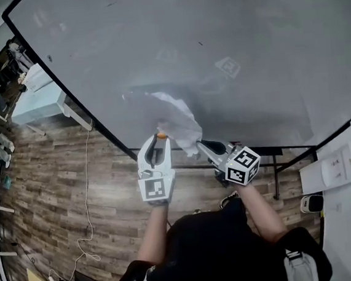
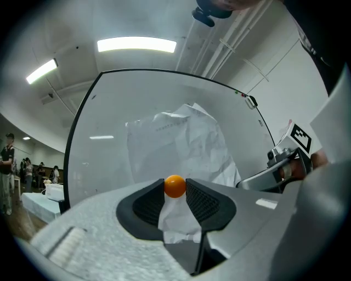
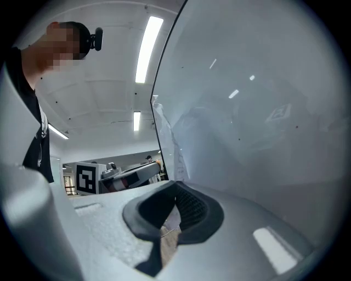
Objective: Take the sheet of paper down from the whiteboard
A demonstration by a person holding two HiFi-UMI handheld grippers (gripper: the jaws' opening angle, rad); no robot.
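Filling most of the head view: whiteboard (image 1: 246, 37), on its stand. Sheet of paper (image 1: 176, 118) at frame centre, crumpled, its lower part bulging off the board. Its upper left edge looks flat against the board; cannot tell if it clings. Right hand-held gripper (image 1: 201, 145), lower centre-right, clamped tight on the sheet's bottom corner. Left hand-held gripper (image 1: 159, 139), just beside it, pinches a small orange ball (image 2: 175, 186), likely the magnet, apart from the board. Judged: magnet off, paper gripped; left to do, draw the sheet clear. No containers seen.
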